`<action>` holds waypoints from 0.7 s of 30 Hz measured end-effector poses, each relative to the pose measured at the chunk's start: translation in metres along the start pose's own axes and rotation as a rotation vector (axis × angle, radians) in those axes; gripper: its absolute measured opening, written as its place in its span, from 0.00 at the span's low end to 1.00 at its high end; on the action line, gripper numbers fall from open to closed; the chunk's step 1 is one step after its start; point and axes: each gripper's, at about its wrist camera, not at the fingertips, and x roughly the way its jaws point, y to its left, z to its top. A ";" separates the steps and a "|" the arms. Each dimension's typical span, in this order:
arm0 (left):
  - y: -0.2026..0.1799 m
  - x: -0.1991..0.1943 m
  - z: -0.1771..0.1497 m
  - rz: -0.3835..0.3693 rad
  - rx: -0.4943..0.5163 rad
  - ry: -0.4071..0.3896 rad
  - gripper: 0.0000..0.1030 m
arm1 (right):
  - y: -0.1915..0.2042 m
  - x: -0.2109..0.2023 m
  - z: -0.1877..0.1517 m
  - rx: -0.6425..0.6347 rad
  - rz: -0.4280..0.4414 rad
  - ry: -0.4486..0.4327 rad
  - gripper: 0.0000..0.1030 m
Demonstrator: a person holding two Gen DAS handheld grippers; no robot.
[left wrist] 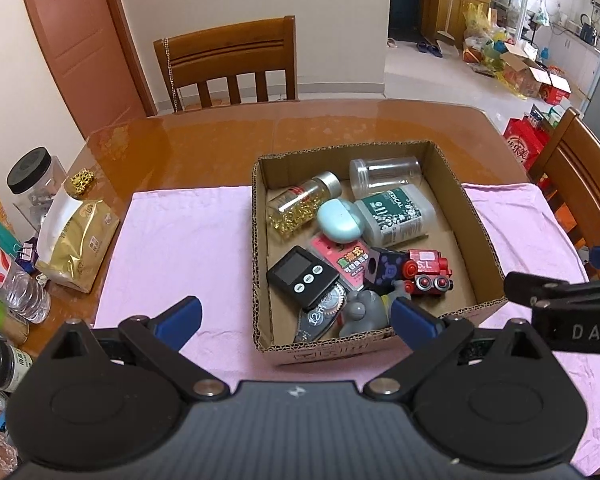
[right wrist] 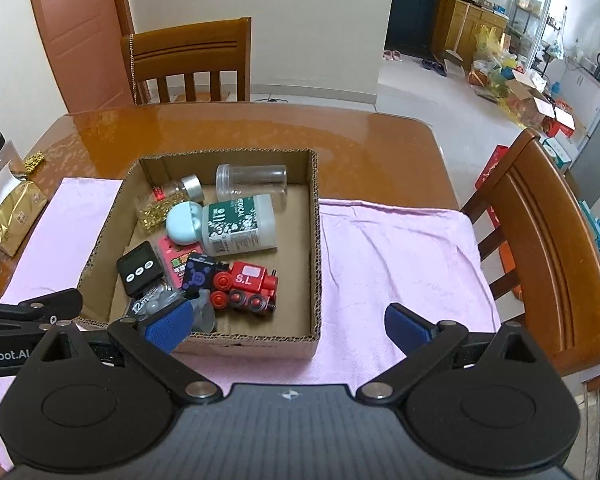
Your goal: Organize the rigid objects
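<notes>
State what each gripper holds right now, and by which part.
Nothing is held. The left gripper and the right gripper are both open and empty, raised near the front of the cardboard box; the objects all lie inside it.

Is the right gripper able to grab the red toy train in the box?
Probably yes. The right gripper is open and empty, the cardboard box has no lid, and the red toy train lies uncovered on top near the front.

Grey toy [left wrist: 362, 312] perhaps an animal, half hidden behind cardboard box [left wrist: 486, 236] front wall.
</notes>
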 end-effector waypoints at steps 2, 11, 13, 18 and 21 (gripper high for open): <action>0.001 -0.002 -0.001 0.004 -0.003 -0.006 0.97 | 0.002 -0.001 -0.002 -0.002 0.000 0.000 1.00; 0.006 -0.005 -0.002 0.011 -0.019 -0.006 0.97 | 0.006 -0.003 -0.003 0.000 0.010 0.003 1.00; 0.006 -0.005 -0.003 0.010 -0.019 -0.002 0.97 | 0.007 -0.003 -0.003 0.002 0.010 0.002 1.00; 0.007 -0.005 -0.003 0.007 -0.020 0.002 0.97 | 0.008 -0.003 -0.003 0.001 0.011 0.003 1.00; 0.007 -0.005 -0.002 0.004 -0.023 0.000 0.97 | 0.008 -0.004 -0.003 0.003 0.011 0.001 1.00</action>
